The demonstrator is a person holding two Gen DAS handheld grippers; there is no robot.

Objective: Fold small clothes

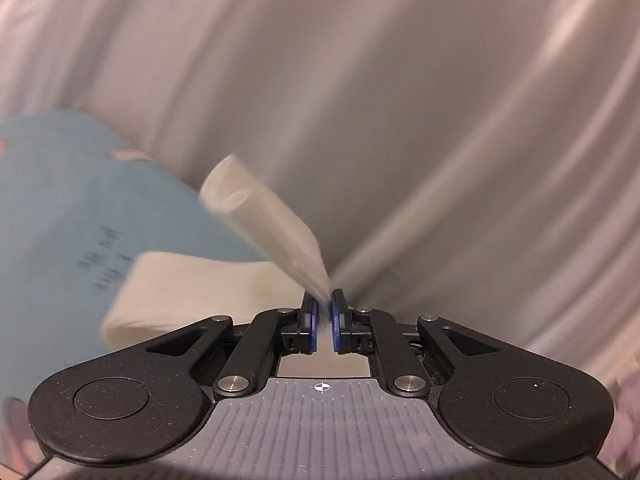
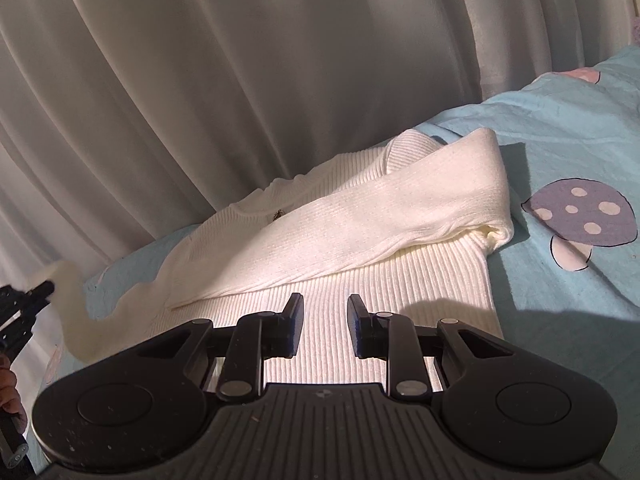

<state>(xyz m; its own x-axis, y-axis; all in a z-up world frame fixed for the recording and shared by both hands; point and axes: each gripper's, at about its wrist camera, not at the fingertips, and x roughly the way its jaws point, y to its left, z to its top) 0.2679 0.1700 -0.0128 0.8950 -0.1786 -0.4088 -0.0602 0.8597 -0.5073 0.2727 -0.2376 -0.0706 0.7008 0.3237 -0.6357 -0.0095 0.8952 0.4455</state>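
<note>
My right gripper [image 2: 323,322] hangs with its fingers spread and nothing between them, just above the near hem of the white sweater [image 2: 344,240], which lies on the light blue bedsheet [image 2: 560,128]. The sweater is cream-white ribbed knit; one sleeve [image 2: 400,208] is already folded across the body, running from near left up to far right, where it bunches at the body's right edge. The body's long axis runs from near me toward the far left, with the collar end close to the grey curtain [image 2: 200,80] at the far edge of the bed. To the right of the sweater the sheet lies bare, printed with a purple mushroom [image 2: 584,212]. At the far left of my right view, my left gripper [image 2: 38,292] shows small, with the other sleeve stretched out toward it off the left side of the bed. In the left view, my left gripper [image 1: 324,312] has its blue pads [image 1: 336,316] pressed onto the other sleeve's cuff [image 1: 264,216], which rises up and leftward from the fingers, blurred, in front of the curtain [image 1: 400,80].
</note>
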